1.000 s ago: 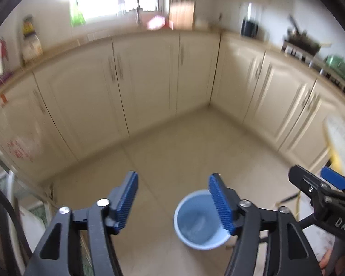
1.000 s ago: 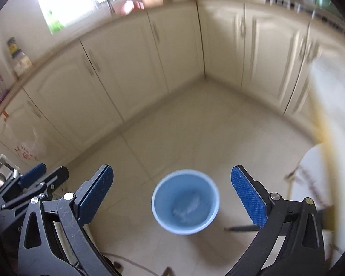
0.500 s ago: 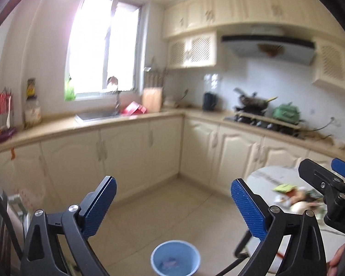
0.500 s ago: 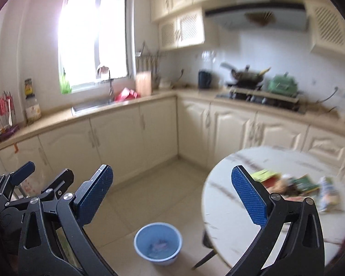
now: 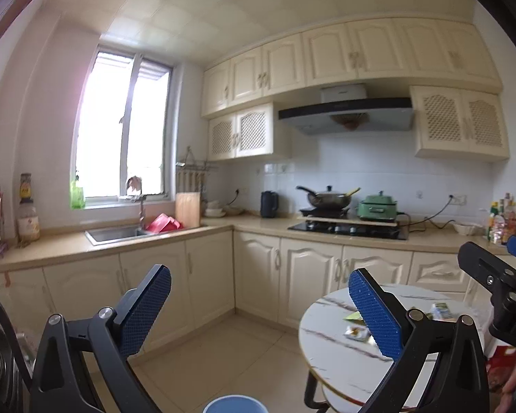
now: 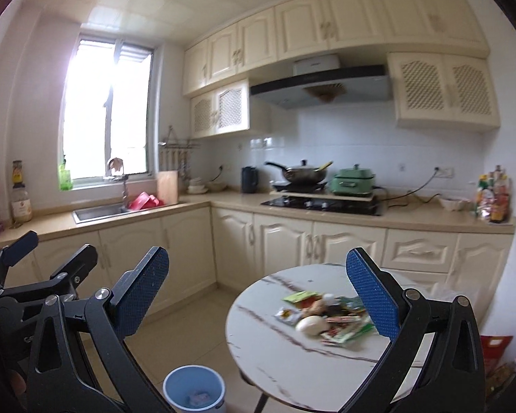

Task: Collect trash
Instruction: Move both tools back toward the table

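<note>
Kitchen; trash pile (image 6: 321,320) on round table (image 6: 285,354), blue bin (image 6: 194,392) beside. Left gripper (image 5: 258,313) & right gripper (image 6: 258,306) wide, empty.

Black fingers (image 6: 412,327) with blue textured pads (image 6: 369,296)

A home kitchen: sink (image 6: 99,212), stove (image 6: 321,204), range hood (image 6: 320,86), cream cabinets (image 6: 258,244).

My gripper pads (image 6: 142,292) are blue with a dotty texture, bin (image 6: 194,392) is light blue, table (image 6: 268,351) white marble with brownish veins, cabinets (image 6: 185,237) cream.
</note>
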A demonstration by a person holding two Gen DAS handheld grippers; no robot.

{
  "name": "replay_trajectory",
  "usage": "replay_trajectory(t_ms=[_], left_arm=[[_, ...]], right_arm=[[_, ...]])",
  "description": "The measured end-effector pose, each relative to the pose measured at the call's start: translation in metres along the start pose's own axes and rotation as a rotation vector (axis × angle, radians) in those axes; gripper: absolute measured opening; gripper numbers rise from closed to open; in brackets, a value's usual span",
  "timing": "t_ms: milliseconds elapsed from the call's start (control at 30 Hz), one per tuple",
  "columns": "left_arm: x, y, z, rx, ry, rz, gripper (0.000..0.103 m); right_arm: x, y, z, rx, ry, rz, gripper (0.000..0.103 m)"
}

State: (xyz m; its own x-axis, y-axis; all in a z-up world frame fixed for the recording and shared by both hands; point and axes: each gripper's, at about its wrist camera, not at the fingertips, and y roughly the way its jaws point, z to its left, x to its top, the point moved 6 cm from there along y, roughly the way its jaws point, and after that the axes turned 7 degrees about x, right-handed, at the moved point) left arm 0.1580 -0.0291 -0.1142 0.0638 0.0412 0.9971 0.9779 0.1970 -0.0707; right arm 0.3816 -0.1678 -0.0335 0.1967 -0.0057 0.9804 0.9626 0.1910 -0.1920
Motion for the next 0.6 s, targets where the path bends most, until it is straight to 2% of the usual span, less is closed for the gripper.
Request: replay_trajectory(t_ms=[100,300,433,600], left_arm=[[-0.006,-0.010,-0.004,-0.021,0.016,-0.015,0.102],[-0.005,0.002,-0.007,-0.044,0.036,-0.022,0.102],[0.005,0.033,-0.011,-0.061,0.055,0.004,0.102],[-0.008,0.080,-0.029,-0.106,0.083,0.092,0.102]], right_arm=[[0.006,-0.012,-0.015,-0.022,0.016,-0.021,0.103],[0.004,-0.016,-0.040,-0.057,0.042,-0.033,0.103],[-0.003,-0.010,-0.060,-0.084,0.061,-0.019,0.103],[-0.020,0.003,-0.110,-0.146,0.113,0.019,0.103]])
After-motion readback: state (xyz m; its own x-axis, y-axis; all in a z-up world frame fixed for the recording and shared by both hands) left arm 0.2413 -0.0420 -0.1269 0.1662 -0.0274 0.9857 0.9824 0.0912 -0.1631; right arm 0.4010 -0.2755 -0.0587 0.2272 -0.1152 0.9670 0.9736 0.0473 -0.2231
